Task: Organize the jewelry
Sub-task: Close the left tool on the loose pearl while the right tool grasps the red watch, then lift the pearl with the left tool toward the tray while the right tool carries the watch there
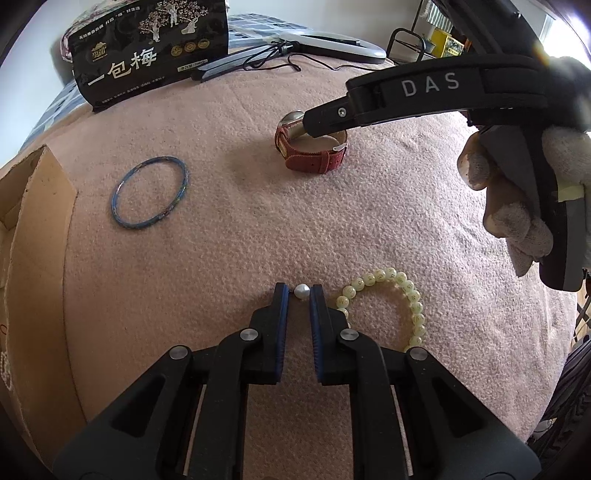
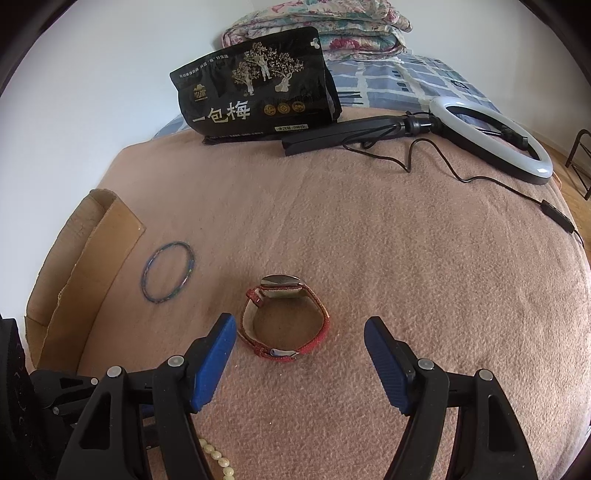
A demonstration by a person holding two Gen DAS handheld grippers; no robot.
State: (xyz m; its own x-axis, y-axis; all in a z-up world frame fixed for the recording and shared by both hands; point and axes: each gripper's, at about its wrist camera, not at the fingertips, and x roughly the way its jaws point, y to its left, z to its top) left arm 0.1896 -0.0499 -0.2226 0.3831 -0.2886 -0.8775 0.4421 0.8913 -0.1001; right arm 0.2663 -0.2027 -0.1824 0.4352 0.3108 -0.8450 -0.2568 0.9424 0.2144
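Observation:
On the pink blanket [image 1: 332, 221] my left gripper [image 1: 299, 295] is shut on a small white pearl [image 1: 301, 291], pinched between its fingertips at blanket level. A pale green bead bracelet [image 1: 400, 295] lies just right of it and shows in the right wrist view [image 2: 218, 458]. My right gripper [image 2: 299, 328] is open, its blue pads either side of a red-strapped watch [image 2: 286, 321] that stands on the blanket. In the left wrist view its finger [image 1: 325, 118] hangs over the watch [image 1: 314, 151]. A blue bangle [image 1: 149, 192] lies to the left [image 2: 168, 273].
A cardboard box [image 1: 33, 229] stands at the left edge [image 2: 85, 258], with a pearl strand inside. A black snack bag [image 2: 255, 88], a ring light [image 2: 495, 133] with its cable and folded bedding [image 2: 317, 26] sit at the back.

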